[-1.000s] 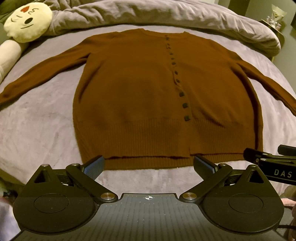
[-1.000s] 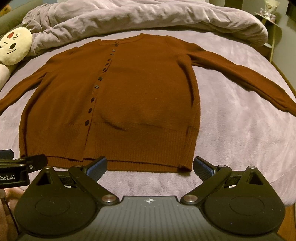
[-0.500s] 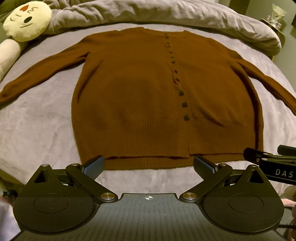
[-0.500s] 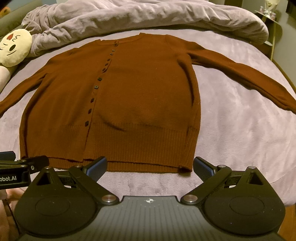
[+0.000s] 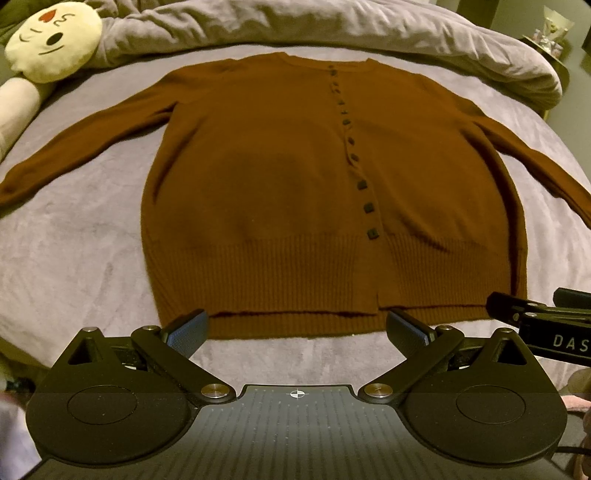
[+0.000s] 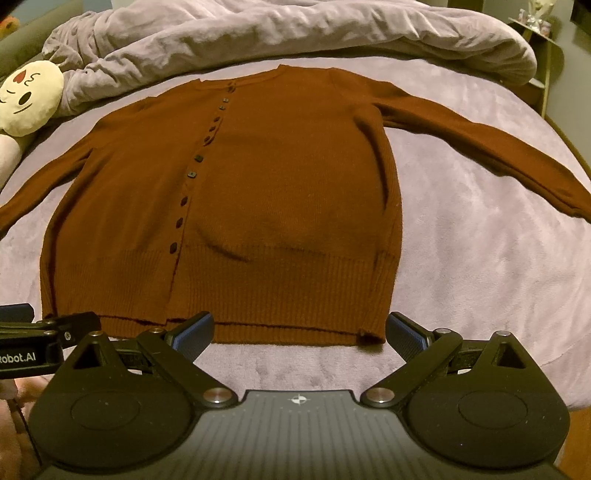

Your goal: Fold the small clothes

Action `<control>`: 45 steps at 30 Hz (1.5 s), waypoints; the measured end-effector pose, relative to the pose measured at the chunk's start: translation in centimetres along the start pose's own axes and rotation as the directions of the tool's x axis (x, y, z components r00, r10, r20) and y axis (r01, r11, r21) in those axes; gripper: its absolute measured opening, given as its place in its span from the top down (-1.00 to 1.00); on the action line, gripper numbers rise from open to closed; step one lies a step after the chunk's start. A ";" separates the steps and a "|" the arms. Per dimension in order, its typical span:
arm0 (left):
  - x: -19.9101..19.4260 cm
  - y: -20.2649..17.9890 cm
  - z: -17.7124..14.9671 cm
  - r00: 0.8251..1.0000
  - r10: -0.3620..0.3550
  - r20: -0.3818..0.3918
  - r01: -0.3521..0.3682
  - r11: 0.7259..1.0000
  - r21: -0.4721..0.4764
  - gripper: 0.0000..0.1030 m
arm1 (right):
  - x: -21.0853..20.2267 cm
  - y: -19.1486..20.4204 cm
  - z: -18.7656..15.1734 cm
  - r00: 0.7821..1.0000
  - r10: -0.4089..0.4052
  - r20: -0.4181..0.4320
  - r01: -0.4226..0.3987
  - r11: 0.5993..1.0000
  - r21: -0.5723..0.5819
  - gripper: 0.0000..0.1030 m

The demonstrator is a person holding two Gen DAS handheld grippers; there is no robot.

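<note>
Across the bed (image 5: 66,258) the brown cardigan (image 5: 277,192) lies flat, buttoned, both sleeves spread: I judge no fold made yet, everything left. My left tongs (image 5: 295,328) and right tongs (image 6: 299,328) hover gaping, empty, at its hem.

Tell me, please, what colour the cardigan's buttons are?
Dark, near black buttons; clearest in the left wrist view.

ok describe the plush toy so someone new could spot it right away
Start from the grey bed with the brown cardigan spread flat. Beyond its left sleeve, against the rumpled duvet, lies the plush toy: pale yellow, round, with a winking face.
</note>
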State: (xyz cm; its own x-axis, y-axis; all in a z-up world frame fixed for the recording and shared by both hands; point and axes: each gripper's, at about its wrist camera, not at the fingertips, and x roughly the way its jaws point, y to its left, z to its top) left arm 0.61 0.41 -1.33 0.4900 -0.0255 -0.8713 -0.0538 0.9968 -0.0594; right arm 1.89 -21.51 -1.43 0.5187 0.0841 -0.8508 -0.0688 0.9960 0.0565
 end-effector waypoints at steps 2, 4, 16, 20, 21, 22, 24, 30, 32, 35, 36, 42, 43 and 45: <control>0.1 0.0 0.0 1.000 0.001 -0.002 -0.001 1.000 0.000 -1.00 | 0.0 -0.1 0.0 1.000 0.007 0.003 -0.007 1.000 0.001 -0.92; 0.2 0.0 0.0 1.000 0.001 -0.002 -0.001 1.000 -0.001 -1.00 | 0.0 -0.1 0.0 1.000 0.010 0.002 -0.010 1.000 0.003 -0.92; 0.7 -0.1 0.0 1.000 0.006 -0.012 -0.006 1.000 0.008 -1.00 | 0.3 -0.7 0.0 0.999 0.044 0.006 -0.044 0.998 0.037 -0.92; 0.9 -0.3 0.1 1.000 0.007 -0.019 -0.007 1.000 0.014 -1.00 | 0.5 -1.0 0.0 0.999 0.046 0.004 -0.046 0.998 0.045 -0.92; 0.9 -0.3 0.1 1.000 0.007 -0.020 -0.007 1.000 0.015 -1.00 | 0.5 -1.0 -0.1 0.999 0.045 0.002 -0.045 0.998 0.045 -0.92; 0.9 -0.3 0.1 1.000 0.007 -0.021 -0.007 1.000 0.015 -1.00 | 0.6 -1.0 0.0 0.999 0.045 0.000 -0.045 0.998 0.046 -0.92; 1.0 -0.4 0.1 1.000 0.007 -0.023 -0.007 1.000 0.016 -1.00 | 0.7 -1.1 0.1 0.999 0.047 -0.003 -0.047 0.998 0.050 -0.92; 1.3 -0.4 0.2 0.999 0.013 -0.029 -0.012 1.000 0.016 -1.00 | 0.9 -1.3 0.1 0.999 0.054 0.002 -0.054 0.997 0.058 -0.92; 1.4 -0.5 0.3 0.999 0.014 -0.035 -0.013 1.000 0.015 -1.00 | 1.0 -1.5 0.1 0.998 0.067 0.000 -0.067 0.995 0.067 -0.92; 1.5 -0.6 0.4 0.999 0.015 -0.038 -0.014 1.000 0.016 -1.00 | 1.1 -1.7 0.1 0.997 0.077 -0.001 -0.077 0.994 0.080 -0.92; 1.6 -0.6 0.4 0.999 0.016 -0.039 -0.015 1.000 0.016 -1.00 | 1.2 -1.7 0.1 0.997 0.078 -0.001 -0.078 0.994 0.082 -0.92; 2.0 -0.7 0.6 0.999 0.019 -0.050 -0.019 1.000 0.012 -1.00 | 1.3 -2.0 0.3 0.996 0.090 0.005 -0.090 0.992 0.090 -0.92; 2.0 -0.8 0.6 0.998 0.020 -0.052 -0.019 1.000 0.012 -1.00 | 1.4 -2.0 0.3 0.996 0.088 0.005 -0.088 0.992 0.086 -0.92; 2.1 -0.8 0.7 0.998 0.023 -0.055 -0.022 1.000 0.015 -1.00 | 1.4 -2.0 0.3 0.996 0.093 0.006 -0.093 0.992 0.085 -0.92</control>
State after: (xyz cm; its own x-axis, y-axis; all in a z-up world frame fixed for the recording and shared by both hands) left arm 2.30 -0.37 -2.78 0.4401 -0.0071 -0.8979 -0.0518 0.9981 -0.0333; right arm 3.04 -23.40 -2.59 0.5149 0.1763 -0.8389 -0.0439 0.9828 0.1795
